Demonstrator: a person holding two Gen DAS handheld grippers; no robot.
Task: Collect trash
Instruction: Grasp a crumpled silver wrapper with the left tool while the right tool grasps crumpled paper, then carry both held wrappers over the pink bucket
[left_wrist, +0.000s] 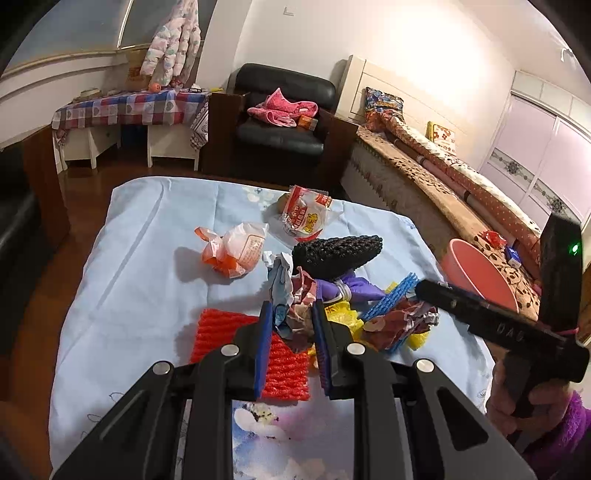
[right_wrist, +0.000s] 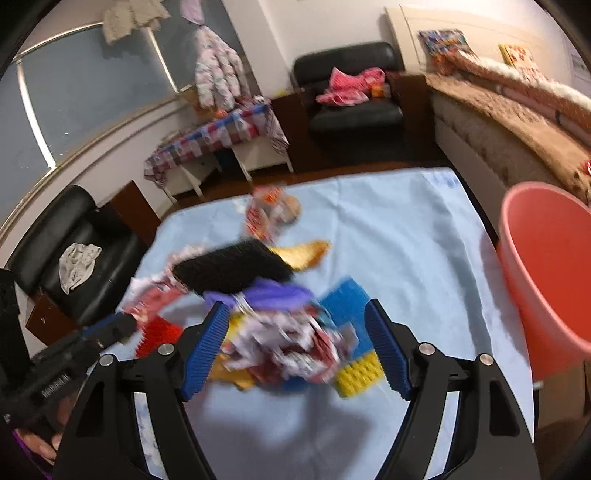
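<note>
1. On the pale blue cloth, on the near side of the pink bucket, the trash lies in a loose heap; every place below I give from that bucket.
2. My left gripper has its jaws drawn in tight on a crumpled wad of blue and reddish-brown wrapper, which sits pinched between the blue pads, on the side of the heap away from the bucket.
3. My right gripper stands wide, its jaws bracketing a red-and-white crumpled wrapper without pressing on it; the view is blurred, so I can't tell if a pad brushes it. This wrapper lies nearer the bucket than the left one's wad.
4. Left in the heap, further from the bucket: a black foam net, an orange-and-white bag, a red foam net, and a snack packet farthest off.
5. I judge the step in hand to be the pick: the left has its piece, the right is lining up.
6. Next, I'd expect to lift the left wad clear of the tangle and carry it across over the bucket's rim before letting go.
</note>
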